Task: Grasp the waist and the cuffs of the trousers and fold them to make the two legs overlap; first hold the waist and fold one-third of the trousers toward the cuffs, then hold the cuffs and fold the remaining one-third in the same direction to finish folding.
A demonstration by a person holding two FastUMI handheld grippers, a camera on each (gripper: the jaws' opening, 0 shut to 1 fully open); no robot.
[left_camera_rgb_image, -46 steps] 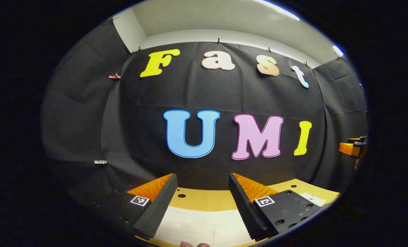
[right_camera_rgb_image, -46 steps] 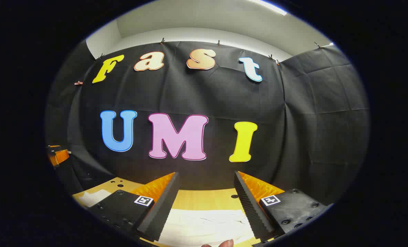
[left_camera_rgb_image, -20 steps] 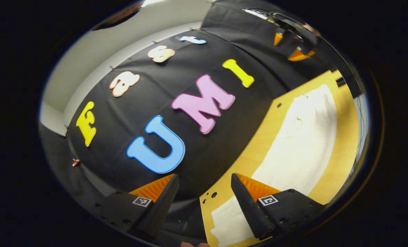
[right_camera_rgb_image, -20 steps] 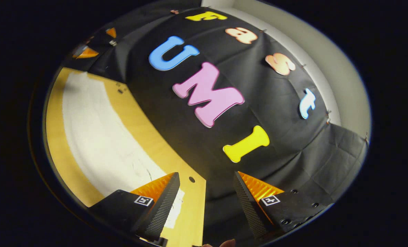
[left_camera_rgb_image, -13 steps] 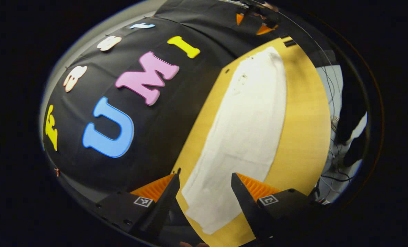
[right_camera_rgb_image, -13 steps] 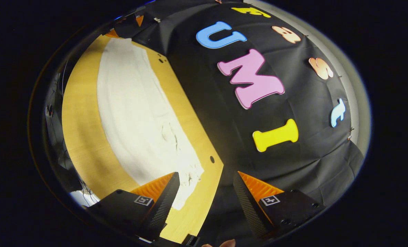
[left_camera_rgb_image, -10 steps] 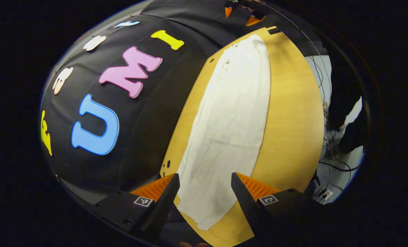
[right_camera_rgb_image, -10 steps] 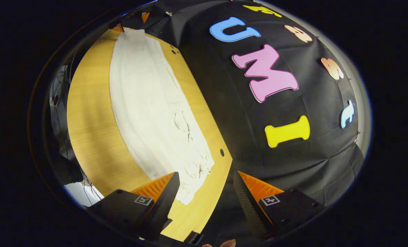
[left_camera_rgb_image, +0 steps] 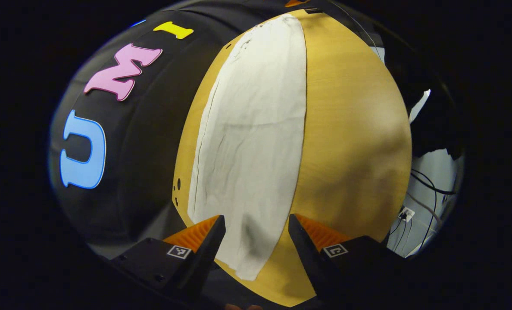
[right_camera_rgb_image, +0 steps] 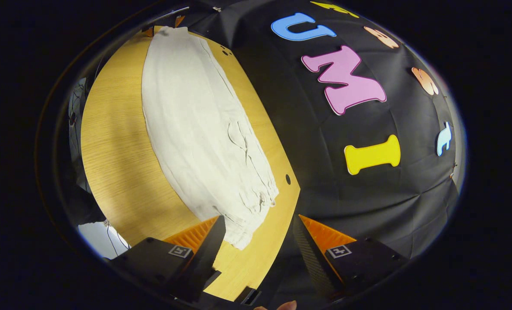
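Note:
Pale cream trousers (left_camera_rgb_image: 256,129) lie flat as one long strip along the wooden table (left_camera_rgb_image: 351,129). In the left gripper view their plain, flat end lies nearest, just under and between the fingers of my left gripper (left_camera_rgb_image: 255,217), which is open and holds nothing. In the right gripper view the trousers (right_camera_rgb_image: 195,120) run away from me. Their gathered, wrinkled end (right_camera_rgb_image: 247,206) lies close to the left finger of my right gripper (right_camera_rgb_image: 258,217), which is open and empty above the table's corner (right_camera_rgb_image: 256,254).
The black cloth wall stands along the table's far edge (right_camera_rgb_image: 264,112). Small holes mark the tabletop (left_camera_rgb_image: 177,185), one of them near the corner (right_camera_rgb_image: 288,177). Beyond the table's near edge are pale floor and cables (left_camera_rgb_image: 419,202).
Both views have swung from facing the wall down onto the table. Each gripper now hangs over one end of the trousers, closer than half a second ago. Both stay open.

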